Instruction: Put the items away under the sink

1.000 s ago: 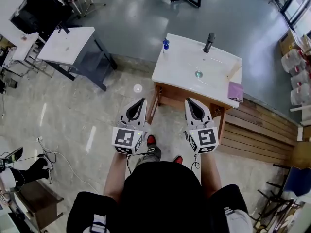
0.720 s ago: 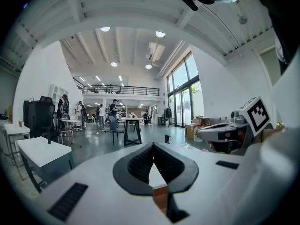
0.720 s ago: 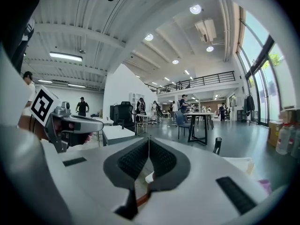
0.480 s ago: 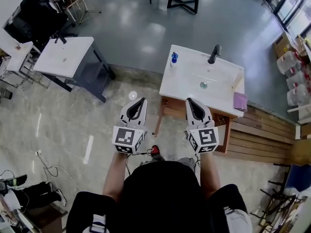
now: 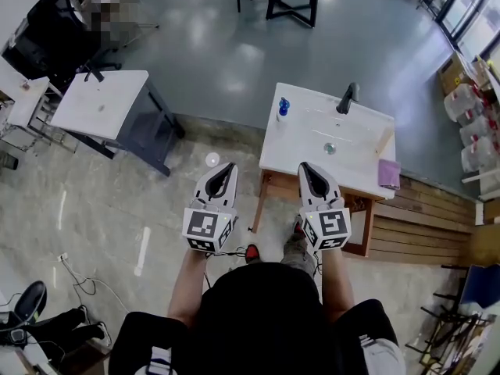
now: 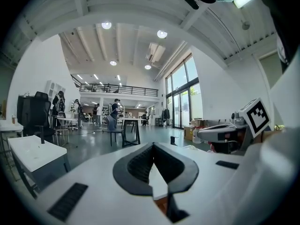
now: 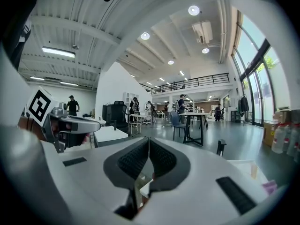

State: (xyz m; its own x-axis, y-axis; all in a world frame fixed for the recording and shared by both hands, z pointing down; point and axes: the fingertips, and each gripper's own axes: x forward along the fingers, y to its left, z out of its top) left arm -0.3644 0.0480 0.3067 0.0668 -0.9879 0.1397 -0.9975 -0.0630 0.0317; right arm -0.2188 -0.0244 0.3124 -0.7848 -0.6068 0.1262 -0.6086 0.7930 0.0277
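Left gripper [image 5: 228, 166]: fingers [image 6: 138, 165] fully closed, holding nothing. Right gripper [image 5: 305, 166]: fingers [image 7: 162, 158] closed, empty, tips by the sink counter [image 5: 291, 143] edge.

Sink counter [image 5: 291, 151] has slid lower and slightly right in frame; its front edge now sits under the tip of the right gripper [image 5: 307, 167]. Blue bottle [image 5: 283, 106] and faucet [image 5: 347, 97] came down with it. White table [image 5: 100, 104], upper left, is lower too. Red shoes [image 5: 251, 252] swapped: right foot now higher in frame.
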